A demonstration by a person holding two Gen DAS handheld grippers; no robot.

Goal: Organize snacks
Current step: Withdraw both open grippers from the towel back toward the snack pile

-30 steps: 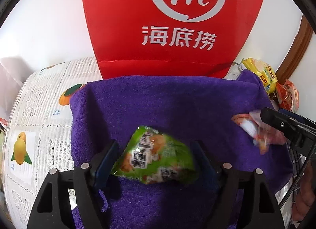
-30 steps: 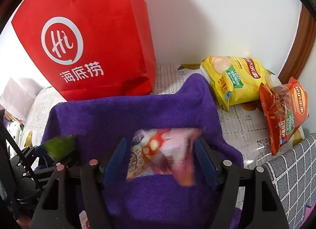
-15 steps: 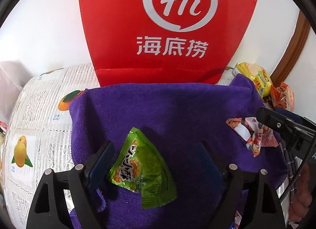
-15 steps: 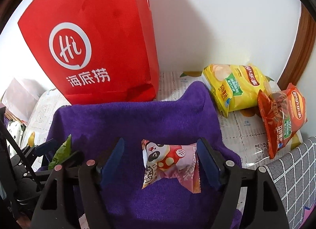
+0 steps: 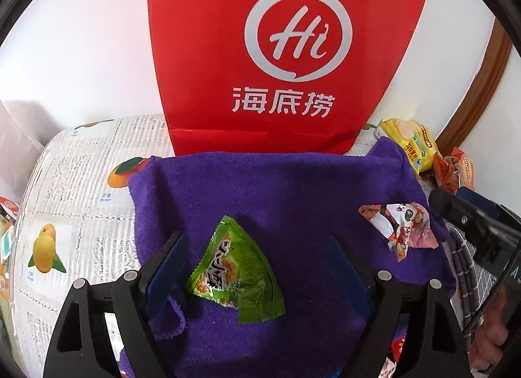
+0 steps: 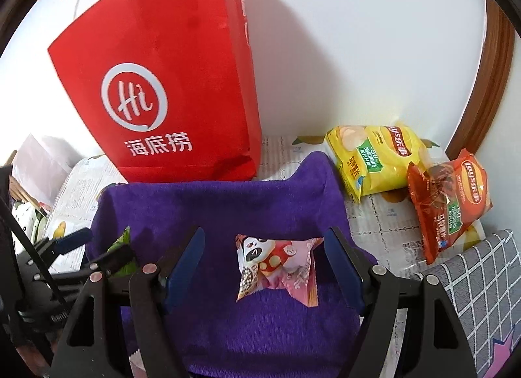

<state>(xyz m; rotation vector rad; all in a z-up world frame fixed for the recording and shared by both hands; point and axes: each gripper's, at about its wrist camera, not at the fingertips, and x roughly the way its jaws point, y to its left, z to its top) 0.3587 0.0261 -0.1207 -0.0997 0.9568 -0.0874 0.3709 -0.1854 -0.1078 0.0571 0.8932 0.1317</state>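
Note:
A green snack packet [image 5: 237, 270] lies flat on the purple towel [image 5: 276, 189], between the wide-open fingers of my left gripper [image 5: 257, 247], touching neither. A pink-and-white panda snack packet [image 6: 276, 264] lies on the towel [image 6: 211, 205] between the open fingers of my right gripper [image 6: 265, 247], free of both pads. The panda packet also shows in the left wrist view [image 5: 400, 228], with the right gripper [image 5: 469, 218] beside it. In the right wrist view the left gripper [image 6: 84, 244] is at the left, by the green packet [image 6: 122, 244].
A tall red paper bag [image 5: 286, 52] stands against the wall behind the towel. A yellow chip bag [image 6: 374, 156] and an orange chip bag [image 6: 449, 205] lie at the right on the fruit-print tablecloth [image 5: 65, 202]. A grey checked cloth [image 6: 475, 283] is at the near right.
Both grippers opened and let go of their packets, which now lie on the towel. Both grippers have drawn back slightly.

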